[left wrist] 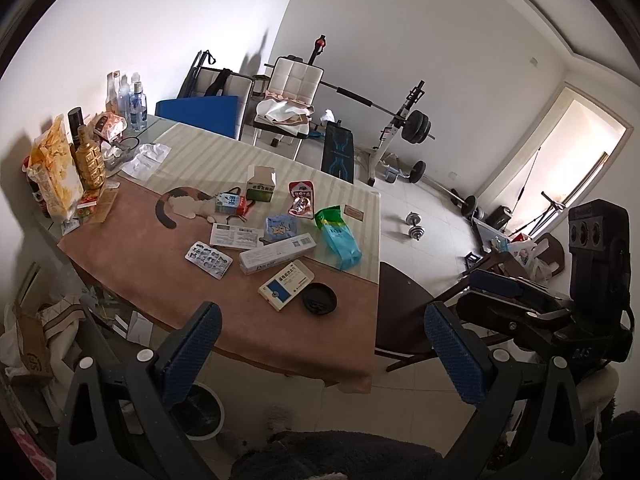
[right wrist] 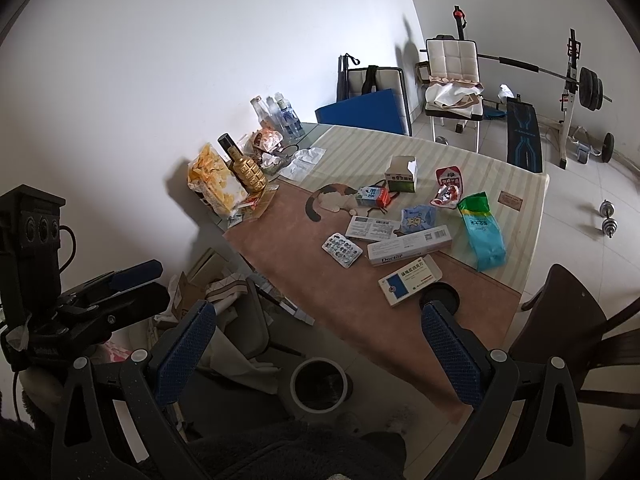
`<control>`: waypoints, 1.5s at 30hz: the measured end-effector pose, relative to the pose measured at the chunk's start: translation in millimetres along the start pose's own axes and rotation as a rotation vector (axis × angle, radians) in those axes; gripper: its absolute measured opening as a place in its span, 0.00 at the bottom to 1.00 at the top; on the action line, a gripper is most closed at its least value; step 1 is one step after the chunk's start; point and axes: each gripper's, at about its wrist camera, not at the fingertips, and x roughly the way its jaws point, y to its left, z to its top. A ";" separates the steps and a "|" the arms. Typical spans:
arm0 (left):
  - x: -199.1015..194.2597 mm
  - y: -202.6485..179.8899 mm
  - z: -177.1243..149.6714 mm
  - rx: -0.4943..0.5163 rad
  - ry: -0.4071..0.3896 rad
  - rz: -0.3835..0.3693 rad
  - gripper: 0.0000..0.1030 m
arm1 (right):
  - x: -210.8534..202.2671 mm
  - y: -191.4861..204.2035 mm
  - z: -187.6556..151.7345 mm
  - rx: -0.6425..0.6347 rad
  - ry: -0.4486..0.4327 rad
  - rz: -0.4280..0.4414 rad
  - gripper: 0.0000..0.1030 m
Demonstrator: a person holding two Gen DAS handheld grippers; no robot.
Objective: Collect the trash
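Observation:
Trash lies scattered on the table (left wrist: 120, 252) (right wrist: 280, 264): a white and blue medicine box (left wrist: 285, 284) (right wrist: 410, 280), a long white box (left wrist: 276, 253) (right wrist: 408, 246), a blister pack (left wrist: 208, 259) (right wrist: 342, 249), a blue-green bag (left wrist: 338, 238) (right wrist: 480, 232), a red snack wrapper (left wrist: 301, 199) (right wrist: 448, 186), a black round lid (left wrist: 319, 298) (right wrist: 440, 295). A round bin (left wrist: 196, 412) (right wrist: 319, 385) stands on the floor below the table's near edge. My left gripper (left wrist: 320, 360) is open and empty, above the table's near edge. My right gripper (right wrist: 320, 360) is open and empty, over the bin.
Bottles (left wrist: 130, 100), a chips bag (left wrist: 56, 168) and a gold bottle (left wrist: 90, 158) stand along the wall side. A dark chair (left wrist: 404, 312) is at the table's right. Cardboard and paper litter the floor on the left (right wrist: 224, 292). A weight bench (left wrist: 340, 152) and dumbbells (left wrist: 416, 226) sit beyond.

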 end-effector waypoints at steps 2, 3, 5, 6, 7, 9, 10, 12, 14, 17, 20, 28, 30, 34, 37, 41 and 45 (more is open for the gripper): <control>0.6 0.1 2.4 0.001 0.002 -0.004 1.00 | 0.0 0.0 -0.3 0.000 0.000 0.000 1.00; 0.8 -0.2 2.1 0.001 0.002 -0.003 1.00 | 0.1 0.2 -0.5 -0.002 -0.001 0.001 1.00; 0.7 -0.1 2.1 -0.001 0.002 -0.002 1.00 | 0.0 -0.1 -0.5 -0.004 0.000 -0.001 1.00; 0.7 -0.9 1.4 -0.002 0.004 -0.004 1.00 | 0.1 0.0 -0.5 -0.002 -0.001 0.001 1.00; 0.7 -0.4 1.7 0.001 0.002 -0.002 1.00 | -0.2 -0.1 -0.6 -0.003 -0.001 0.001 1.00; 0.7 -1.2 1.0 0.002 0.003 -0.002 1.00 | 0.2 0.1 -0.2 -0.002 -0.001 0.000 1.00; 0.7 0.0 1.8 0.001 0.002 -0.003 1.00 | 0.2 0.0 -0.1 -0.001 -0.001 0.002 1.00; 0.7 -0.9 1.1 0.001 0.002 -0.003 1.00 | 0.2 0.1 -0.3 -0.001 -0.001 -0.001 1.00; 0.6 -0.4 1.8 0.002 0.004 -0.005 1.00 | 0.3 0.1 -0.2 0.000 0.001 0.003 1.00; 0.6 -1.2 1.0 0.004 0.006 -0.006 1.00 | -0.9 -1.0 -0.8 -0.001 0.001 0.003 1.00; 0.4 -0.3 1.2 0.003 0.006 -0.009 1.00 | -0.9 -0.6 -0.5 -0.001 0.001 0.002 1.00; 1.2 -0.1 2.3 0.006 0.012 -0.018 1.00 | -0.1 0.3 0.0 -0.001 0.002 0.002 1.00; 1.4 0.0 2.5 0.010 0.016 -0.024 1.00 | -0.2 0.5 -0.1 0.003 0.003 0.003 1.00; 7.2 5.6 5.7 0.019 0.021 0.004 1.00 | 3.8 7.7 1.6 0.041 -0.001 -0.017 1.00; 27.5 11.2 7.7 0.074 0.010 0.186 1.00 | 7.8 -1.8 -0.3 0.111 -0.006 -0.058 1.00; 90.1 28.6 2.5 0.118 0.037 0.394 1.00 | 35.4 -40.8 -9.3 0.209 0.024 -0.219 1.00; 175.2 53.7 -5.7 0.078 0.182 0.436 1.00 | 95.0 -107.7 -23.6 0.319 0.139 -0.350 1.00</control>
